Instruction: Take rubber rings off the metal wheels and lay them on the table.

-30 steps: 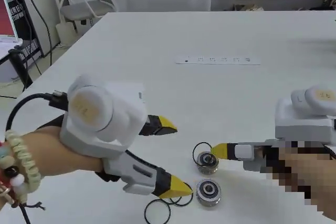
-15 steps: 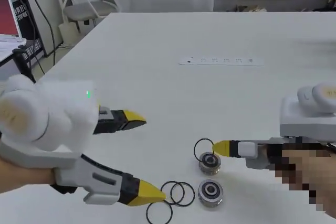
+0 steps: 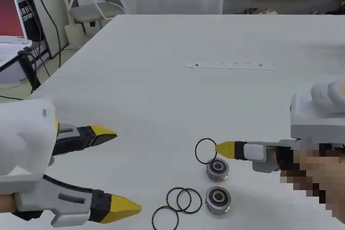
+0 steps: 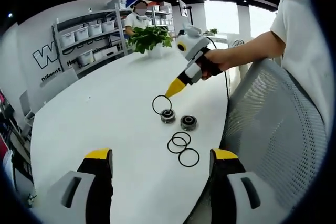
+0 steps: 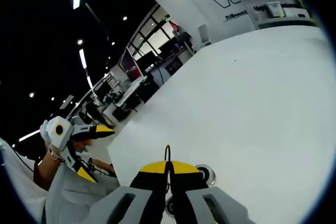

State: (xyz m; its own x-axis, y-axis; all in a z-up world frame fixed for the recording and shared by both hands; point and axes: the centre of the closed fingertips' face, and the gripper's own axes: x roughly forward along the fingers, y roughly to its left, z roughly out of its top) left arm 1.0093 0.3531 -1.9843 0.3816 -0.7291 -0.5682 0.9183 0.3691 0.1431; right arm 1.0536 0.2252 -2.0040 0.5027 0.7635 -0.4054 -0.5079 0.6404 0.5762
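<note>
Your left gripper has drawn back to the left, away from the parts it was touching a second ago. Its jaws stand wide apart with nothing between them. That leaves three loose rings flat on the table. Two of them overlap and the third lies just beside them toward you, so that part of the job looks done.

Just right of them sit the two wheels, the near wheel and the far wheel, both small, shiny and lying flat.

Your right gripper is where it was, jaws pinched tight on a thin black ring held upright above the far wheel. It seems free of the wheel, though its lower edge sits too close to be sure. This one is not yet laid down.
</note>
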